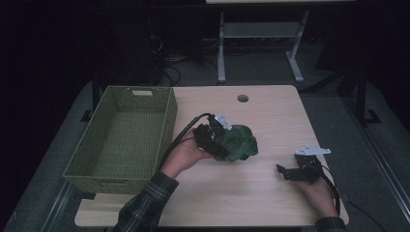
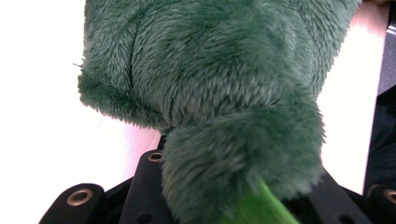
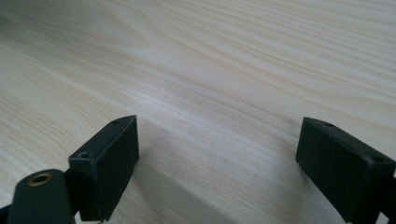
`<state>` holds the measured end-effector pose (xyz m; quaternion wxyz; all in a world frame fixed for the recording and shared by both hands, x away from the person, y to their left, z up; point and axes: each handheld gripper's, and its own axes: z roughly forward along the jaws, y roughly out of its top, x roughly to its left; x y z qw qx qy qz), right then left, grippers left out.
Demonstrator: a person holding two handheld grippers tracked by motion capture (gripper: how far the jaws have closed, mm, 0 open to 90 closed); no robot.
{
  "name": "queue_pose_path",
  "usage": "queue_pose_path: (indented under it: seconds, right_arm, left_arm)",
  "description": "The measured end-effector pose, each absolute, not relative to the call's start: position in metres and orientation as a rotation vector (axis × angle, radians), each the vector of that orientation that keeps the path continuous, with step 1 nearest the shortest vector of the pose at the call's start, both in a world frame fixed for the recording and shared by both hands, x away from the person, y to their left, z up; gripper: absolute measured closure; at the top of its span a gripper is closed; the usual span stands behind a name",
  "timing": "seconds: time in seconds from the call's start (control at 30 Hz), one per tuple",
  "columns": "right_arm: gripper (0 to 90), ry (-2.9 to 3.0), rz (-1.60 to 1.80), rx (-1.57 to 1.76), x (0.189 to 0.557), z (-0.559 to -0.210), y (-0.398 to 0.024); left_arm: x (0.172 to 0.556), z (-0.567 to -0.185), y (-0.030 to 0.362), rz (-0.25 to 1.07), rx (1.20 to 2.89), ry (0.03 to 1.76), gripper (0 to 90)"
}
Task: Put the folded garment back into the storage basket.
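1. Plush toy (image 1: 239,141), dark green and fuzzy, sits clamped in the left hand-held gripper (image 1: 218,140) over the middle of the worktop (image 1: 270,111), just right of the green woven basket (image 1: 121,140).
2. Left gripper view is mostly green fur (image 2: 210,93) bunched between the black jaws, with a brighter green bit at the bottom.
3. Right hand-held gripper (image 1: 290,171) rests low near the worktop's right front edge, jaws spread wide with only bare wood (image 3: 215,93) between them, well apart from the toy.
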<state>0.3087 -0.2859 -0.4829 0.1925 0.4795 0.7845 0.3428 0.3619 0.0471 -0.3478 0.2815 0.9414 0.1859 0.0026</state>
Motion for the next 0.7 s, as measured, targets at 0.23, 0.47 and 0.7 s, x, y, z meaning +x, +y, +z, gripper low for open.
queue_pose_path:
  seconds: [0.23,0.47,0.7]
  right_arm:
    - [12.9,2.201,0.962,1.347,0.309,-0.483,-0.286]
    - [12.9,2.200,0.962,1.347,0.309,-0.483,-0.286]
    - [9.9,2.200,0.955,1.355,0.309,-0.483,-0.286]
  left_arm:
    - [0.367,-0.328,0.067,0.034,2.494,0.515,66.8]
    - [0.369,-0.306,0.091,0.087,2.468,0.553,66.5]
    - [0.369,-0.293,0.108,0.123,2.461,0.575,66.2]
